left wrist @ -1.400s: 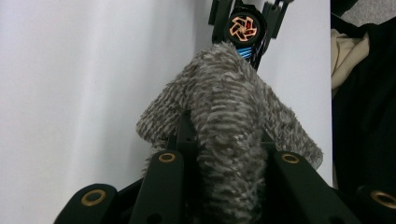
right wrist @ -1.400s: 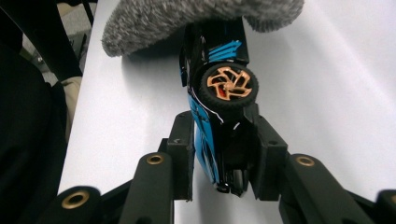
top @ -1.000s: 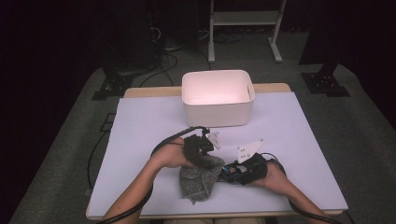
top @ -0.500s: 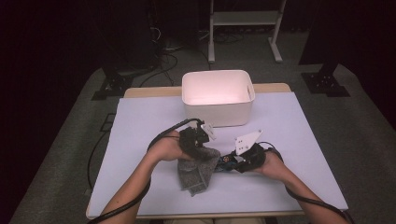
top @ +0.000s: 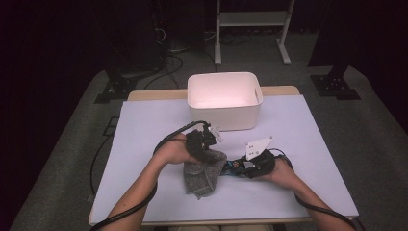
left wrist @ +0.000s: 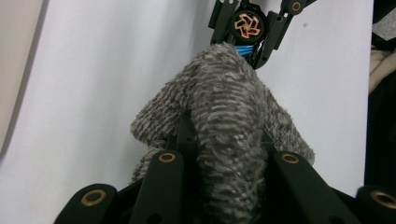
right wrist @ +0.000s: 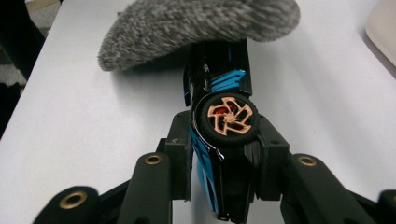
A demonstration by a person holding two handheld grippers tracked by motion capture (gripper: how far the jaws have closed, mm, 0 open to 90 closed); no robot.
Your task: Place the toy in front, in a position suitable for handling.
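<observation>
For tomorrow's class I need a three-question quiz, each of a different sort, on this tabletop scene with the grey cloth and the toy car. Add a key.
1. True or false: the left gripper is shut on the grey cloth.
2. What does the right gripper hold?
A. a spoon
B. a black and blue toy car
C. a marker pen
3. Fill in: behind both grippers, at the far side of the table, stands a white ____.

Key
1. True: in the left gripper view the cloth is pinched between its jaws.
2. B: the jaws clamp the car's sides, its nose under the cloth.
3. bin.
</observation>
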